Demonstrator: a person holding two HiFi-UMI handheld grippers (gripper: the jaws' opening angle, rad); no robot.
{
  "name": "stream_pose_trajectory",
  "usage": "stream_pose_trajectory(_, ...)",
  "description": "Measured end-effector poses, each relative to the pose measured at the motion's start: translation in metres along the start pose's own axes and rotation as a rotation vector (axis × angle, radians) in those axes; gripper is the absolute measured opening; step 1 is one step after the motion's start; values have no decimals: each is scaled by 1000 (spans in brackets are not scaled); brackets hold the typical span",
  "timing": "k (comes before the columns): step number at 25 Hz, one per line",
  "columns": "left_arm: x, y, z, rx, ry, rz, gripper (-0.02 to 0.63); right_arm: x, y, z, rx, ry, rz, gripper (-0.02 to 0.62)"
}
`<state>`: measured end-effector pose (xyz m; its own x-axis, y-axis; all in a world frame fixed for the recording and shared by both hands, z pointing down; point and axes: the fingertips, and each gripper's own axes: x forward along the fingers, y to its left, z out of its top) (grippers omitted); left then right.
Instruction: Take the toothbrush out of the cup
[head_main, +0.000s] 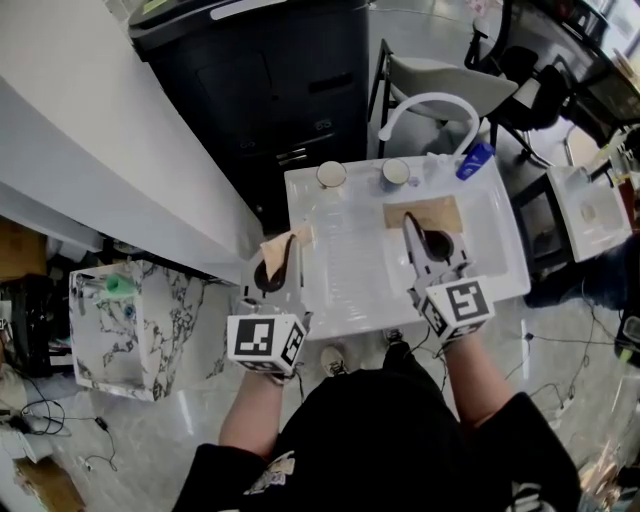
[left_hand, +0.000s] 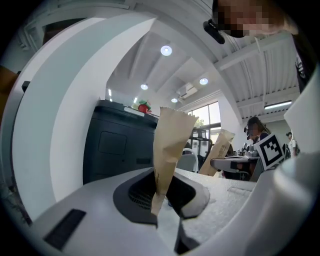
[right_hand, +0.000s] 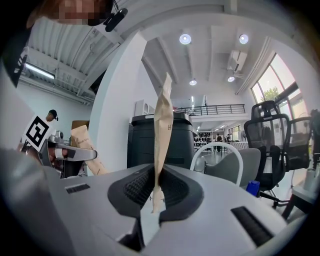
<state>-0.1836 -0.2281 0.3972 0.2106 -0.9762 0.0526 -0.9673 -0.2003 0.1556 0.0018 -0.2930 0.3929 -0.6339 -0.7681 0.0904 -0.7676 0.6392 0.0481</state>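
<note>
The left gripper (left_hand: 161, 187) is pinching brown paper (left_hand: 172, 140) flat between its fingers, the right gripper (right_hand: 156, 187) pinching another paper strip (right_hand: 163, 125), probably wrapping. 2 cups (head_main: 331, 174) are standing untouched beside the tap (head_main: 430, 105); I'm seeing no toothbrush.

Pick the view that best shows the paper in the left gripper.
Left gripper view: the paper fills the middle, pinched between the left gripper's shut jaws. Head view shows just a brown patch beyond that gripper. Right gripper view shows it small, far left, sticking up.
</note>
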Motion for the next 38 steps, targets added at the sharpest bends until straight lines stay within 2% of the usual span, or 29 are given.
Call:
stream_pose_trajectory(3, -14, 1, 1, 7, -7, -10, 31, -6, 11, 1, -1, -5, -3, 29)
stream_pose_trajectory(10, -32, -3, -5, -1, 2, -72, 31, -38, 28, -4, 0, 4, -69, 29)
stream_pose_trajectory(14, -40, -20, -8, -2, 12, -107, 31, -63, 28, -9, 11, 27, -111, 28)
stream_pose_trajectory(20, -53, -54, -4, 14, 1, -133, 31, -98, 22, -6, 14, 6, -118, 29)
stream_pose_trajectory(25, -77, -95, -6, 36, 14, -121, 31, -144, 21, -8, 23, -6, -95, 28)
stream_pose_trajectory(31, -131, -155, -11, 47, 24, -103, 31, -214, 28, -11, 38, -14, -54, 28)
stream_pose_trajectory(38, -214, -180, -28, 54, 40, -2, 31, -265, 71, -27, 47, -23, 50, 29)
